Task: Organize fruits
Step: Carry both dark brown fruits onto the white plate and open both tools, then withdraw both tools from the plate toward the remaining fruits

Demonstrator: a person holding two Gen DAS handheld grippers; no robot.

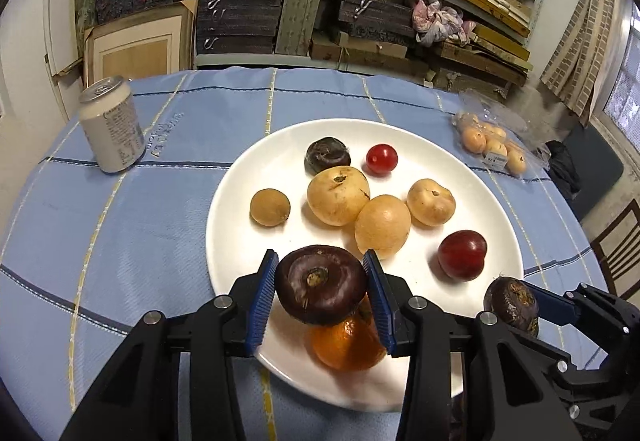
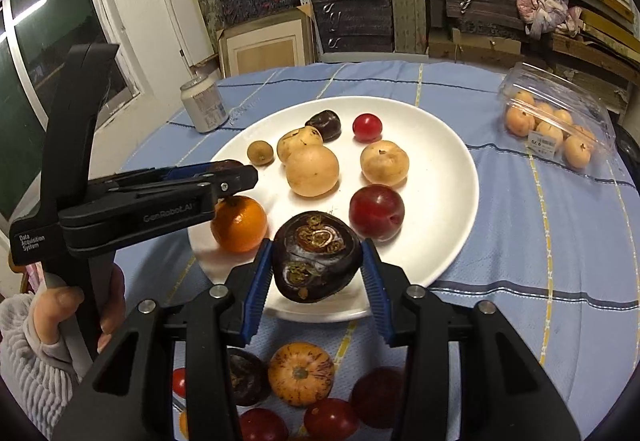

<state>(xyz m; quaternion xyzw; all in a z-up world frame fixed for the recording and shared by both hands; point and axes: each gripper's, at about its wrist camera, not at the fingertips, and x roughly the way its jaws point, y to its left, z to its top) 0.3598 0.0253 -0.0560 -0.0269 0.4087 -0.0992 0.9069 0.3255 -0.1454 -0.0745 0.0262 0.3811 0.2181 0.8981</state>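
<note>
A white can [image 1: 112, 125] stands at the desk's [image 1: 120, 233] far left, and a clear tub of apricots [image 2: 556, 129] sits at the far right, both clear of the white plate [image 1: 500, 209]. On the plate lie pale yellow fruits, red plums and an orange [image 1: 346, 345]. Only the right wrist view shows the loose fruits [image 2: 300, 373] on the blue cloth in front of the plate, and the person's hand [image 2: 72, 305] on the left handle. The left gripper [image 1: 322, 289] is clamped on a dark water chestnut [image 1: 320, 283] above the orange. The right gripper [image 2: 318, 261] squeezes another water chestnut [image 2: 316, 255] over the plate's near rim, angled downward.
</note>
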